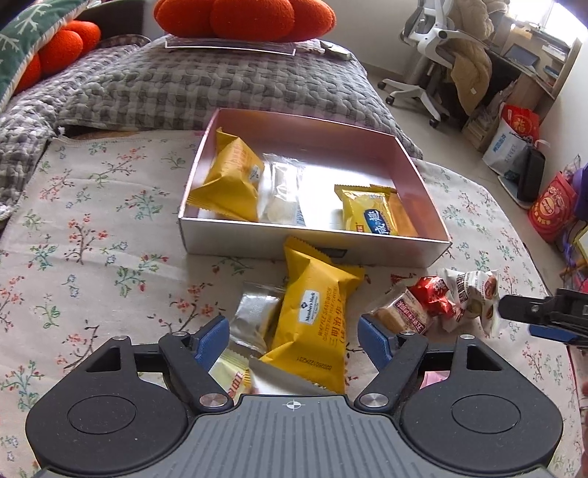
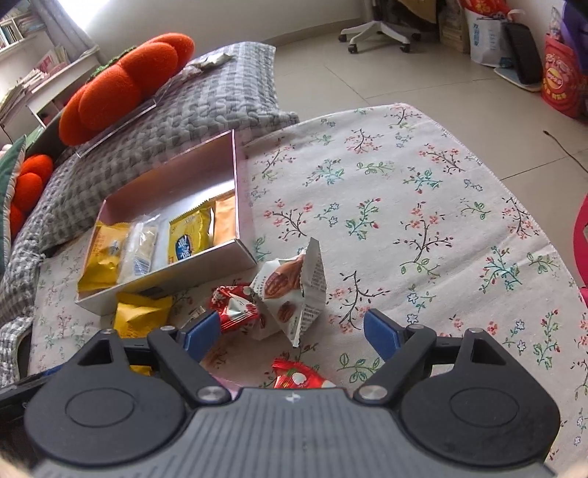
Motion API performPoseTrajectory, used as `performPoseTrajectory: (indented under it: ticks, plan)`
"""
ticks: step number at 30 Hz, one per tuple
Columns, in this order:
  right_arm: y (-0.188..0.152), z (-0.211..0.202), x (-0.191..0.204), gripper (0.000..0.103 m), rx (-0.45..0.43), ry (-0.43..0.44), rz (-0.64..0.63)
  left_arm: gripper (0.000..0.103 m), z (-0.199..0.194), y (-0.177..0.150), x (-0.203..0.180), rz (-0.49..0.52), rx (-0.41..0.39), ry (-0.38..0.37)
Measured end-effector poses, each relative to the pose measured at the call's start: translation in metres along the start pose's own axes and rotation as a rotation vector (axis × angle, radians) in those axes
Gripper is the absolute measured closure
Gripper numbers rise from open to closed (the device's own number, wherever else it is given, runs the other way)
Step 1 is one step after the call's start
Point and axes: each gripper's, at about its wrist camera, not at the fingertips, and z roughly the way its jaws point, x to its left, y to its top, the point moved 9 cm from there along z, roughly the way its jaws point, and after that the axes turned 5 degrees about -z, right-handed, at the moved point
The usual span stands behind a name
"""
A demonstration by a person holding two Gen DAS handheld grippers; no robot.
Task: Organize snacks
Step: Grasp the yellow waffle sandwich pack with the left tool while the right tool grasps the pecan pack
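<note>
Yellow wafer pack (image 1: 312, 323) lies between the left fingers (image 1: 294, 338), spread wide, empty; lower squarely, pinch its middle. Right fingers (image 2: 292, 331), also wide, straddle the pecan pack (image 2: 290, 294).

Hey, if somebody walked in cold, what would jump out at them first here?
Probably the open pink box on the floral cloth, already holding several snack packets. Next, the big yellow packet lying just outside it between the open left claw, and the orange cushion behind.
</note>
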Motion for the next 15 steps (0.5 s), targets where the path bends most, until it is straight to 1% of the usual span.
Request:
performPoseTrajectory:
  ticks: [6,9,12,14,15]
  plan:
    - [0.006,0.007,0.006,0.025,-0.009,0.006,-0.017,0.025,0.012,0.0,-0.01,0.034,-0.001,-0.005]
    - [0.011,0.01,0.004,0.026,-0.016,0.006,-0.012,0.026,0.019,-0.002,-0.016,0.073,-0.005,0.016]
    - [0.015,0.016,0.0,0.027,-0.018,-0.004,-0.015,0.028,0.025,-0.003,-0.021,0.118,-0.019,0.035]
    - [0.016,0.02,0.001,0.029,-0.01,-0.007,-0.022,0.029,0.029,-0.002,-0.022,0.13,-0.023,0.044]
    - [0.016,0.022,0.001,0.03,-0.005,-0.006,-0.028,0.031,0.031,-0.001,-0.021,0.132,-0.024,0.048]
